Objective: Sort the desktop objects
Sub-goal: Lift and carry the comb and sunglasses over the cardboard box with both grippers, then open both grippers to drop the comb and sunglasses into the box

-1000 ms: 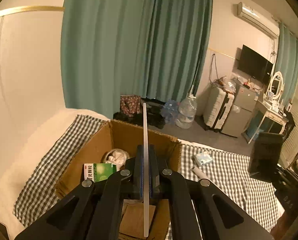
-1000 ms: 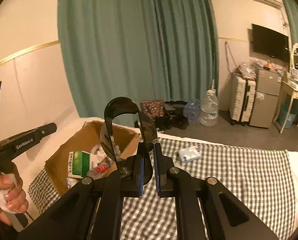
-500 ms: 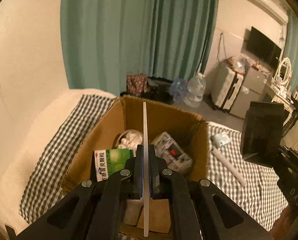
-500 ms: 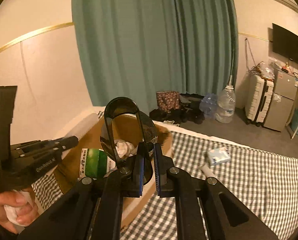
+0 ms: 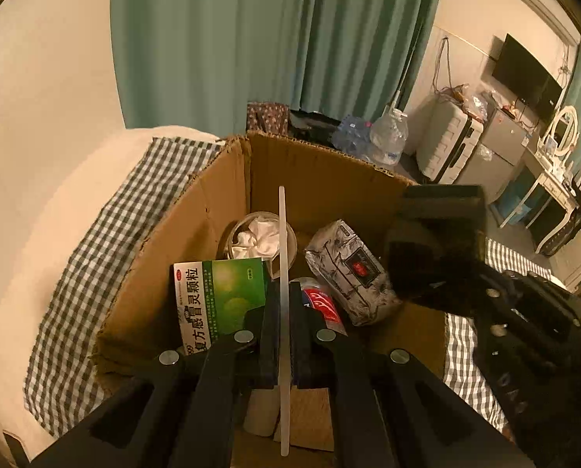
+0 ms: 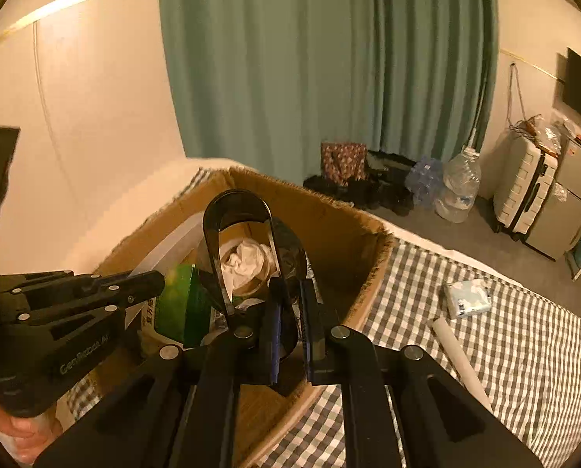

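My left gripper is shut on a thin white flat card, held edge-on over the open cardboard box. In the box lie a green medicine box, a bowl of crumpled tissue, a grey wrapped tissue pack and a red-labelled bottle. My right gripper is shut on a black glossy scoop with a loop handle, held over the same box. The left gripper also shows in the right wrist view.
The box stands on a checked cloth. On the cloth to the right lie a small tissue packet and a white tube. A wall is at the left, green curtains behind, a water bottle and suitcase on the floor.
Both grippers have moved forward and tilted down over the box, still holding the card and the scoop. The box contents now fill more of both views.
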{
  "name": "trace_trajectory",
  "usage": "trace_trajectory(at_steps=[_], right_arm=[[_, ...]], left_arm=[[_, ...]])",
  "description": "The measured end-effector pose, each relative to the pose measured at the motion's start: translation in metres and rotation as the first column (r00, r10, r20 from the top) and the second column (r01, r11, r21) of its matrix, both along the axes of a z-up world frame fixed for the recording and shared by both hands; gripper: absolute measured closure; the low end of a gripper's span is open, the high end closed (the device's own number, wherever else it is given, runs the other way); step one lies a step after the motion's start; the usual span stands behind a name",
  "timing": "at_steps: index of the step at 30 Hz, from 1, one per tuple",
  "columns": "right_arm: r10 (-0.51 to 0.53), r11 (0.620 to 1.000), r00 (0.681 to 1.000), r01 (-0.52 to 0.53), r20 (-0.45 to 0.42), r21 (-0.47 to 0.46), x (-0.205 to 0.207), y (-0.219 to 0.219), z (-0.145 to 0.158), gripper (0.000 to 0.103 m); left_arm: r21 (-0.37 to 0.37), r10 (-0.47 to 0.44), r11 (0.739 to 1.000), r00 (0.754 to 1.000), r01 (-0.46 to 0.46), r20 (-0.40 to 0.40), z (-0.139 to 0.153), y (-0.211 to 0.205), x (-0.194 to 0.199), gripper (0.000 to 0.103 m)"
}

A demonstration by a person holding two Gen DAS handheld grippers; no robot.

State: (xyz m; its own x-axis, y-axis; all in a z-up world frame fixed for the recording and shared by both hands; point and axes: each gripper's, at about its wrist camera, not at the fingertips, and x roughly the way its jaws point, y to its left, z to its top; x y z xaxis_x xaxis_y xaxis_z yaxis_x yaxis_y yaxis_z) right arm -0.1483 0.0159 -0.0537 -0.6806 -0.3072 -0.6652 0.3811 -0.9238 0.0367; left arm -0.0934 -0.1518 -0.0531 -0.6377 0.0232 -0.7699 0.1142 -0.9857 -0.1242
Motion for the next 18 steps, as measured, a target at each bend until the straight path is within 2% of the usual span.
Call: trace_trajectory(at_steps=[8,18], right_arm=[[-0.011,0.999,0.996,0.009,0.086,0.031,-0.022,-0.009,-0.024,0.091],[-0.006,0.999,0.997,0.002,0.081,0.044,-0.019,-0.015,-0.026,0.090]], left_arm=[[0.006,0.004,1.000,0.999,-0.005,0.047,-0.018,-0.001,-0.014,0.100],[0.003,0.020,1.000,1.000,-0.020,0.008,-0.005,-0.003,-0.007,0.100]])
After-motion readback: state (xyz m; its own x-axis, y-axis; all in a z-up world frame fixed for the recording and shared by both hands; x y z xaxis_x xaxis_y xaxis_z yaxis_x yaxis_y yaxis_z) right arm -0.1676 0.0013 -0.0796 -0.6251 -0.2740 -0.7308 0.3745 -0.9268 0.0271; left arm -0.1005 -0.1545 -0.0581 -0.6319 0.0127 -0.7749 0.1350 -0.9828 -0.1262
